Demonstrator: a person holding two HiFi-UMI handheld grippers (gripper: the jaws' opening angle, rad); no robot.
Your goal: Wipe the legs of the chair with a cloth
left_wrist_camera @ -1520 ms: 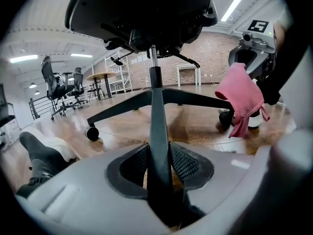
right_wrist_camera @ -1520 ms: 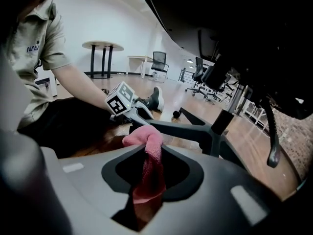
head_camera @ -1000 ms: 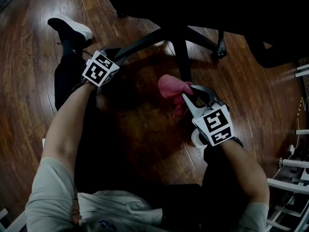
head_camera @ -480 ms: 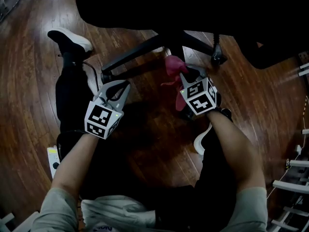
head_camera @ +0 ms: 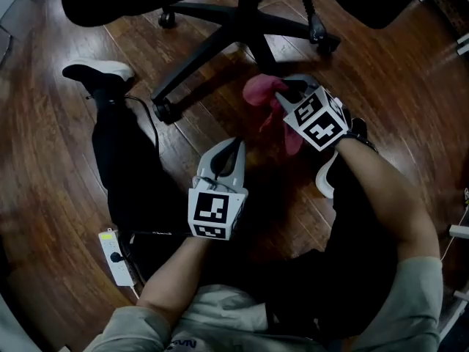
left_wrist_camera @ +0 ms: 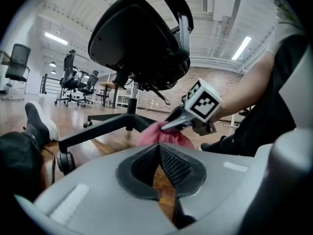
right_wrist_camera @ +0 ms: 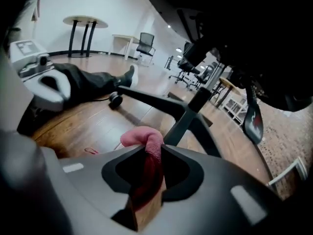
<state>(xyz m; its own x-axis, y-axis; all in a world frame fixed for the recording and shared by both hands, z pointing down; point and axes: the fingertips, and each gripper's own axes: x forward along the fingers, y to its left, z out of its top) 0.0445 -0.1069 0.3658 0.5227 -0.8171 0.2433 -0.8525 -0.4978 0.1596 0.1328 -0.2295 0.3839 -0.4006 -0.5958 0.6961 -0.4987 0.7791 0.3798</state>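
The black chair base spreads its legs over the wooden floor at the top; one long leg runs down-left to a caster. My right gripper is shut on a pink cloth just below the hub, with the cloth hanging beside the legs. In the right gripper view the cloth fills the jaws, with a chair leg beyond. My left gripper hovers mid-floor, away from the chair. Its jaws have just been closing and now stand shut with nothing between them.
The person's legs in black trousers stretch along the floor, with a white shoe at the left and another by the right arm. A white power strip lies at the lower left. Other office chairs stand far behind.
The left gripper has come off the long chair leg and pulled back toward the body, and its jaws have closed empty. The right gripper has carried the cloth closer to the chair's hub.
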